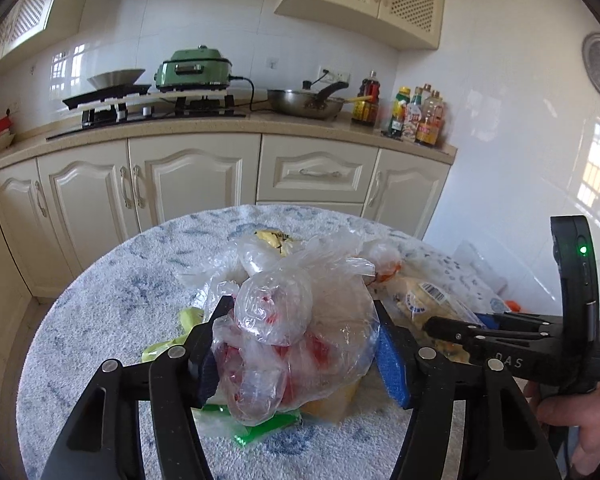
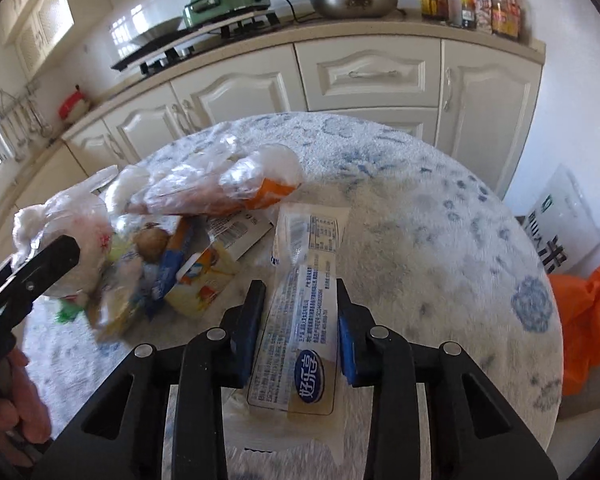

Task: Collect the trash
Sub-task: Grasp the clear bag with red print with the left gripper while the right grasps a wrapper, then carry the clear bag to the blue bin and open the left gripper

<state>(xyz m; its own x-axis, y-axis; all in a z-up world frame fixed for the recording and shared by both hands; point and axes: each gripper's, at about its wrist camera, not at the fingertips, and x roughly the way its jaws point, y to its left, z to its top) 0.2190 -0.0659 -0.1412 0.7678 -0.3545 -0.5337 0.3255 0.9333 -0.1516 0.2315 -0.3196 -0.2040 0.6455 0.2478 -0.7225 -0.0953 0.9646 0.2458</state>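
Trash lies heaped on the round table [image 2: 440, 216], and I am mid-gather with both tools. My left gripper [image 1: 296, 344] has its jaws spread around a clear bag [image 1: 292, 320] with something red inside; the pads flank it and seem to press its sides, though I cannot tell whether they truly bite. My right gripper [image 2: 298, 334] straddles a printed wrapper [image 2: 300, 344] lying flat near the table's near edge, jaws parted, the pads just beside its long edges and not yet squeezing. More wrappers and bags sit in the pile [image 2: 172, 240] between the two tools. An orange bag [image 2: 584, 320] waits on the floor to the right, likely the destination. Next I should squeeze the right jaws together on the thin wrapper, low enough to catch it, then lift.
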